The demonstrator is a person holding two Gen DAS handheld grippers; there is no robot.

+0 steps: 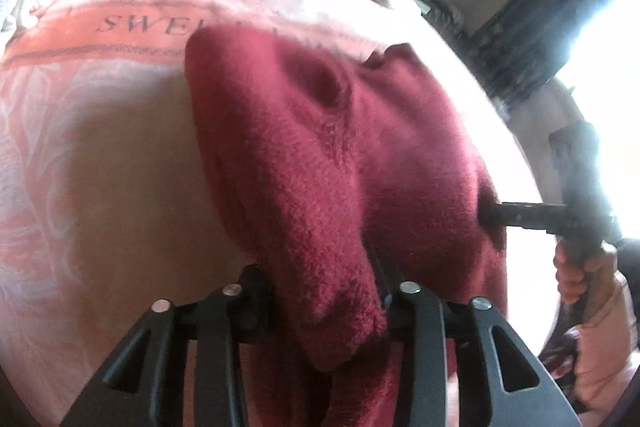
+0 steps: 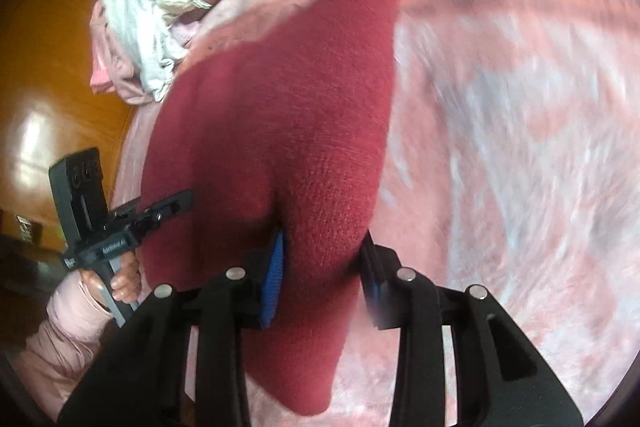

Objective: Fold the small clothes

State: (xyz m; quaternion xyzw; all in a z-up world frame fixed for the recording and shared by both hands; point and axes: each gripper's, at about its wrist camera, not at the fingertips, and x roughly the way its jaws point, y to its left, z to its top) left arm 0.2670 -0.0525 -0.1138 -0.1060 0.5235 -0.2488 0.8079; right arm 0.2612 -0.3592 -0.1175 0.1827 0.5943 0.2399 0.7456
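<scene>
Two grippers grasp one dark red knitted garment (image 1: 320, 155) and hold it up over a pink patterned blanket (image 1: 100, 155). Nearest the left wrist camera, the left gripper (image 1: 340, 303) is clenched on a thick fold of the knit, which bulges out between the fingers and hangs down past them. In the right wrist view, the right gripper (image 2: 324, 267) is likewise clenched on the garment; a blue pad (image 2: 274, 279) presses the cloth from the left and the other finger bears on it from the right. Farther out, the knit stretches away from each gripper, its far end reaching printed dark lettering (image 1: 136, 25) on the blanket. Each camera sees the other gripper meeting the garment's side edge, its handle held by a hand (image 2: 126, 277) in a pale pink padded sleeve (image 2: 68, 331). At the far edge lies a heap of white and pink clothes (image 2: 136, 27), beyond it an orange floor (image 2: 44, 67).
</scene>
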